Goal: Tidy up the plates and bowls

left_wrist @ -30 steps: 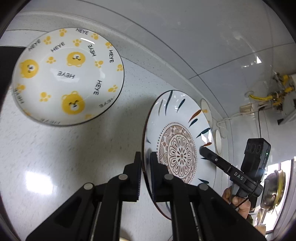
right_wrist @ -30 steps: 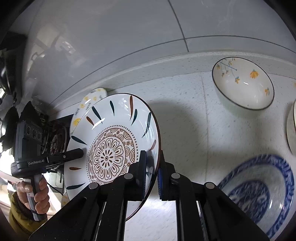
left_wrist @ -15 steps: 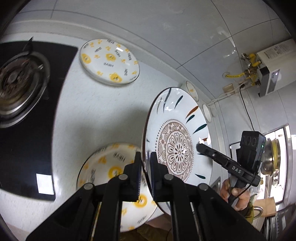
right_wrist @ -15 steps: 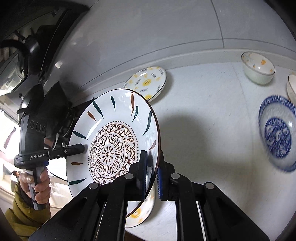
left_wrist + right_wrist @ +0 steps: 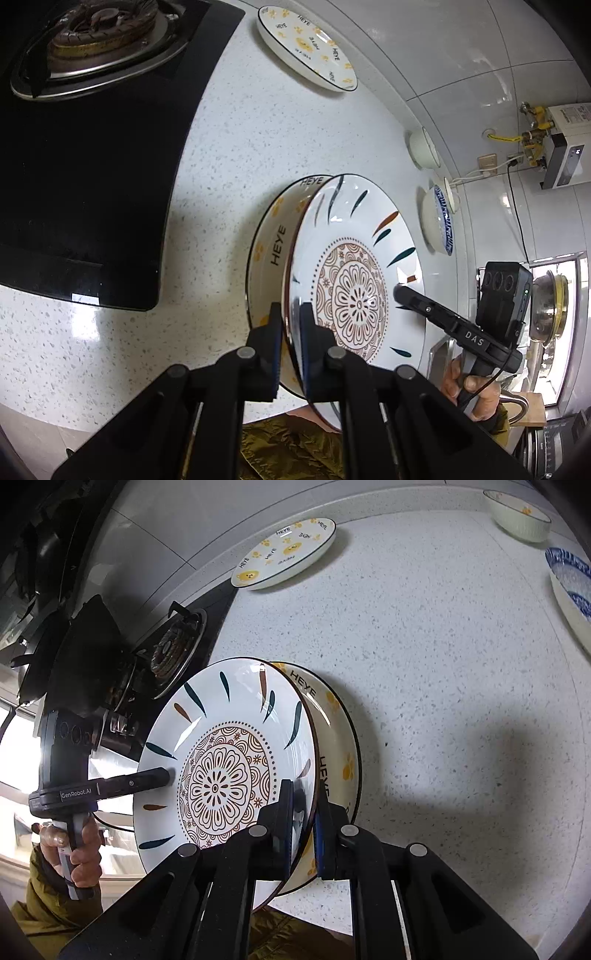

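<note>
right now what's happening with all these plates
A person holds the mandala plate by opposite rims, with the left gripper and the right gripper both shut on it. It hangs just above a bear plate on the counter; a second bear plate lies by the wall.

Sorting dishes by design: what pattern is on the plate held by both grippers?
Brown floral medallion on white plate, ringed by teal and brown leaf strokes; right wrist view shows it best.

Both wrist cams look steeply down, close in, each along its own tool. The left tool (image 5: 288, 332) faces right; the right tool (image 5: 304, 819) faces left toward the stove (image 5: 173, 653). Shared: mandala plate (image 5: 354, 291), HEYE plate under it (image 5: 340, 738), speckled table (image 5: 229, 155), far HEYE plate (image 5: 306, 48).
</note>
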Tool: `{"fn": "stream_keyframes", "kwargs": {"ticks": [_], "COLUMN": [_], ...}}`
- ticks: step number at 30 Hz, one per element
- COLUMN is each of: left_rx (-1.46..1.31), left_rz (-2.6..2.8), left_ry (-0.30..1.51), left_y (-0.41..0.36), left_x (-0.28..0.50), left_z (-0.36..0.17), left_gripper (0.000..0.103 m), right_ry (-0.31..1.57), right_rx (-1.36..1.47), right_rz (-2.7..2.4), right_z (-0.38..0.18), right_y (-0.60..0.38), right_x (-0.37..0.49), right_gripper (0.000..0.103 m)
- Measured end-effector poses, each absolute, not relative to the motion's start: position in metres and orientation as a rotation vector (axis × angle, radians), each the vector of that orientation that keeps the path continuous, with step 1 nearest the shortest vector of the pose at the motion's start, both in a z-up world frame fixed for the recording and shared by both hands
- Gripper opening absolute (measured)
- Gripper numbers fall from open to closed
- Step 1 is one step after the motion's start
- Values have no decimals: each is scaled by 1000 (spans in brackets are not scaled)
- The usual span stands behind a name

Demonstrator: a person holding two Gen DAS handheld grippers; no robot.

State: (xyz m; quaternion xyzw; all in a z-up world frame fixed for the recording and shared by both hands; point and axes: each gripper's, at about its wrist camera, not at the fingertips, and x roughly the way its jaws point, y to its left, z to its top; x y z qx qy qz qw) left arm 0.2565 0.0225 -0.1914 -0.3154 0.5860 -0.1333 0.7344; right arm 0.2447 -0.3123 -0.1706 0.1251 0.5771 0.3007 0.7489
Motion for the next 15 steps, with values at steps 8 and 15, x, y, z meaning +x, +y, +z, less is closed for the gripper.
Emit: {"fn": "stream_keyframes", "kwargs": {"ticks": [8, 15], "left_rx": [-675, -656], "left_rz": [-276, -244], "left_ry": [1292, 1276], "left_y": [21, 20], "left_x": [260, 259], "left_z": [-202, -204], "left_gripper": [8, 8], "right_ry": [1270, 1279], "right_rx": [259, 238], "right_rz": [667, 691], "right_z": [-175, -179], "right_y": [-316, -307], "right_x": [240, 247], "right_gripper": [9, 8]}}
